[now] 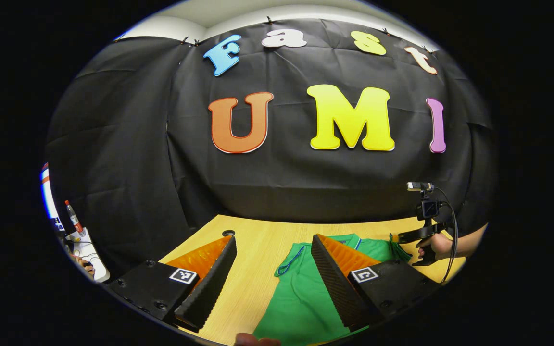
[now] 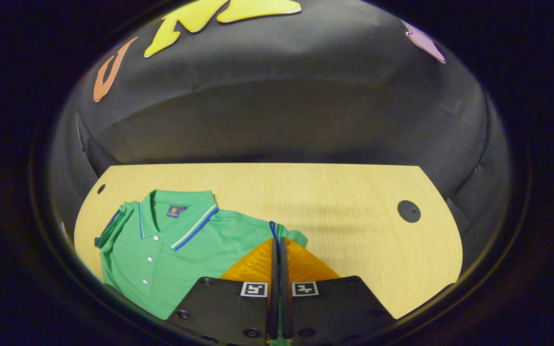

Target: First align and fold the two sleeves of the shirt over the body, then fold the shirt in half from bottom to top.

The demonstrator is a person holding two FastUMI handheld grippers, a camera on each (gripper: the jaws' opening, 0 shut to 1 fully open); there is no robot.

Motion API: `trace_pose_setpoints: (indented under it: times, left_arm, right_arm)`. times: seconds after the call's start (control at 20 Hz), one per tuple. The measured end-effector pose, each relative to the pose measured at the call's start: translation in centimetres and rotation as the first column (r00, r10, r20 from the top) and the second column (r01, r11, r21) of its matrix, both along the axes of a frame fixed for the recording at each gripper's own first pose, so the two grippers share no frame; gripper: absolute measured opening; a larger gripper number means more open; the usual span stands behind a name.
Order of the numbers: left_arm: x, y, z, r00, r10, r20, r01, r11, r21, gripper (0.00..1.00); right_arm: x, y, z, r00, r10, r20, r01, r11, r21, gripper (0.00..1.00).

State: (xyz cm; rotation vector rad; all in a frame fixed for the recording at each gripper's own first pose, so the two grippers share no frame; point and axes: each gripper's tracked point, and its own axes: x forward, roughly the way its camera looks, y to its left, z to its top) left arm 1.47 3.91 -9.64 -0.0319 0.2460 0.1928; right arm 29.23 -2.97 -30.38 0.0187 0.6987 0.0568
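Our right gripper [image 2: 277,250] has its 2 fingers pressed together on the blue-trimmed cuff of the shirt's sleeve [image 2: 284,235]. Our left gripper [image 1: 272,269] holds its fingers wide apart above the other sleeve [image 1: 290,262], gripping nothing. The green shirt [image 2: 181,254] lies flat on the tabletop [image 2: 344,202]. We judge it light and limp, best pinched at cuffs and hem corners.

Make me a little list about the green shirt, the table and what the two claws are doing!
shirt: green polo shirt, lying flat, collar toward the wall
sleeve: right sleeve edge pinched in a claw
right claw: right claw shut on the sleeve
left claw: left claw open, above the shirt
table: wooden table, light colour
hand: a hand holding the other claw's handle
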Motion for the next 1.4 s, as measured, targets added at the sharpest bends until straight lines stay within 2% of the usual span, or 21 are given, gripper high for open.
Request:
trace_pose_setpoints:
  times: [0.05, 0.1, 0.15, 0.3, 0.35, 0.4, 0.5, 0.75, 0.95, 1.05, 1.1, 1.15, 1.2, 1.25, 1.3, 1.4]
  left_arm:
    - [0.0, 0.0, 0.1, 1.0, -0.002, 0.003, 0.002, 1.0, -0.004, 1.0]
    - [0.0, 0.1, 0.1, 1.0, -0.002, 0.006, 0.002, 1.0, -0.007, 1.0]
    - [-0.1, 0.4, 0.2, 1.0, 0.0, 0.01, 0.0, 1.0, -0.01, 1.0]
    - [-0.5, 1.3, 0.3, 1.0, 0.013, 0.018, -0.013, 1.0, -0.019, 1.0]
    - [-0.7, 1.8, 0.4, 1.0, 0.021, 0.021, -0.02, 1.0, -0.018, 1.0]
    - [-0.8, 2.3, 0.4, 0.999, 0.028, 0.021, -0.028, 0.999, -0.018, 1.0]
    - [-1.3, 3.2, 0.2, 0.999, 0.044, 0.019, -0.043, 0.999, -0.022, 1.0]
    - [-1.3, 4.2, 0.6, 0.998, 0.05, 0.028, -0.049, 0.998, -0.027, 1.0]
    - [-0.3, 3.4, 1.2, 0.999, 0.002, 0.052, -0.001, 1.0, -0.025, 1.0]
    - [0.4, 3.1, 1.7, 0.997, -0.037, 0.073, 0.038, 0.999, -0.024, 1.0]
    - [0.8, 2.6, 1.8, 0.994, -0.066, 0.083, 0.069, 0.997, -0.032, 1.0]
    - [1.2, 2.2, 1.7, 0.991, -0.096, 0.09, 0.1, 0.994, -0.039, 1.0]
    - [1.6, 1.7, 1.5, 0.987, -0.13, 0.095, 0.135, 0.99, -0.046, 1.0]
    - [2.1, 1.3, 1.3, 0.982, -0.158, 0.099, 0.164, 0.985, -0.049, 1.0]
    - [2.6, 1.1, 0.8, 0.978, -0.185, 0.096, 0.191, 0.98, -0.05, 1.0]
    - [3.5, 0.3, -0.2, 0.964, -0.249, 0.094, 0.255, 0.966, -0.05, 1.0]
  right_arm:
    - [0.0, 0.6, 0.8, 1.0, 0.006, 0.008, -0.006, 1.0, 0.006, 0.04]
    - [-0.1, 1.1, 1.4, 1.0, 0.01, 0.018, -0.01, 1.0, 0.006, 0.07]
    - [0.0, 1.7, 2.0, 0.999, 0.017, 0.027, -0.017, 1.0, 0.008, 0.04]
    - [0.0, 4.6, 3.5, 0.998, 0.041, 0.05, -0.042, 0.999, 0.018, 0.04]
    - [0.1, 5.6, 3.7, 0.997, 0.054, 0.056, -0.055, 0.998, 0.016, 0.07]
    - [0.2, 6.5, 3.5, 0.996, 0.065, 0.059, -0.066, 0.998, 0.01, 0.04]
    - [-0.1, 8.1, 2.7, 0.996, 0.081, 0.035, -0.081, 0.997, 0.007, 0.04]
    - [-0.5, 8.0, 2.8, 0.997, 0.074, 0.039, -0.074, 0.997, -0.012, 0.04]
    - [-2.3, 7.7, 4.8, 0.997, 0.065, 0.048, -0.065, 0.998, 0.01, 0.04]
    - [-4.2, 6.6, 6.3, 0.996, 0.056, 0.065, -0.057, 0.998, 0.016, 0.28]
    - [-5.5, 5.8, 7.3, 0.996, 0.053, 0.078, -0.054, 0.998, 0.01, 0.31]
    - [-7.0, 5.1, 8.5, 0.994, 0.046, 0.097, -0.047, 0.999, 0.003, 0.47]
    - [-8.7, 4.2, 9.6, 0.993, 0.043, 0.111, -0.042, 0.999, -0.007, 0.52]
    - [-10.3, 3.4, 10.8, 0.991, 0.035, 0.126, -0.034, 0.999, -0.012, 0.62]
    - [-12.0, 2.6, 11.9, 0.99, 0.024, 0.139, -0.021, 1.0, -0.017, 0.67]
    - [-15.1, 1.3, 13.9, 0.987, 0.003, 0.162, -0.001, 1.0, -0.013, 0.68]
